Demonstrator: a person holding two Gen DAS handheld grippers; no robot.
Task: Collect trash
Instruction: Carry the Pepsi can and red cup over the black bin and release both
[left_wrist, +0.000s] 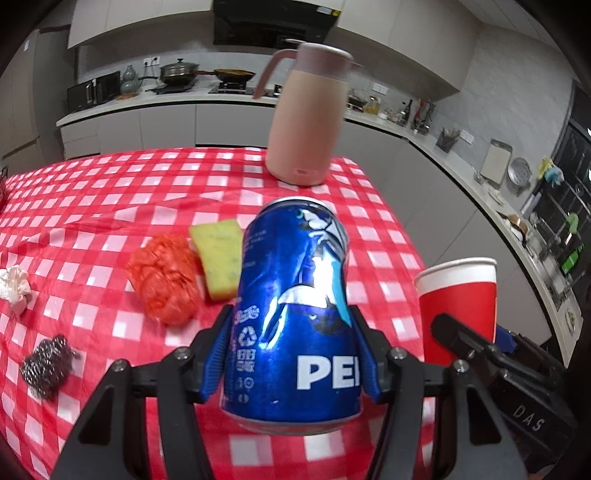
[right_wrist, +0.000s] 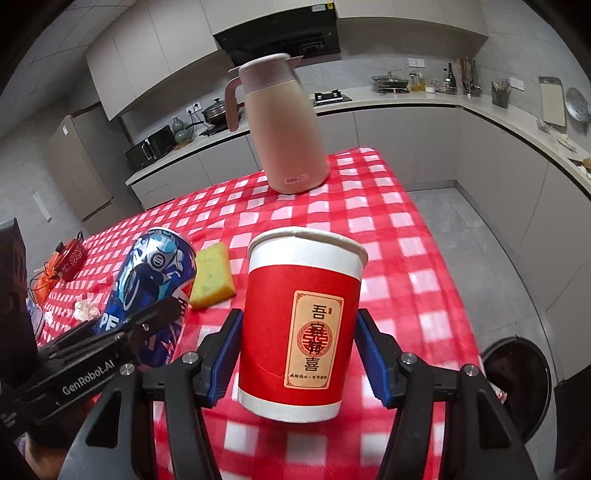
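Observation:
My left gripper (left_wrist: 291, 343) is shut on a blue Pepsi can (left_wrist: 295, 314), held upright above the red checked tablecloth (left_wrist: 110, 192). The same can (right_wrist: 151, 280) shows at the left of the right wrist view. My right gripper (right_wrist: 299, 347) is shut on a red paper cup (right_wrist: 301, 325) with a white rim, also lifted off the table; this cup (left_wrist: 458, 299) appears at the right of the left wrist view. On the cloth lie a crumpled red bag (left_wrist: 164, 280), a crumpled white tissue (left_wrist: 14, 288) and a steel scourer (left_wrist: 48, 365).
A pink thermos jug (left_wrist: 308, 118) stands at the table's far side. A yellow sponge (left_wrist: 218, 258) lies next to the red bag. A black bin (right_wrist: 517, 384) sits on the floor off the table's right edge. Kitchen counters (right_wrist: 406, 99) run behind.

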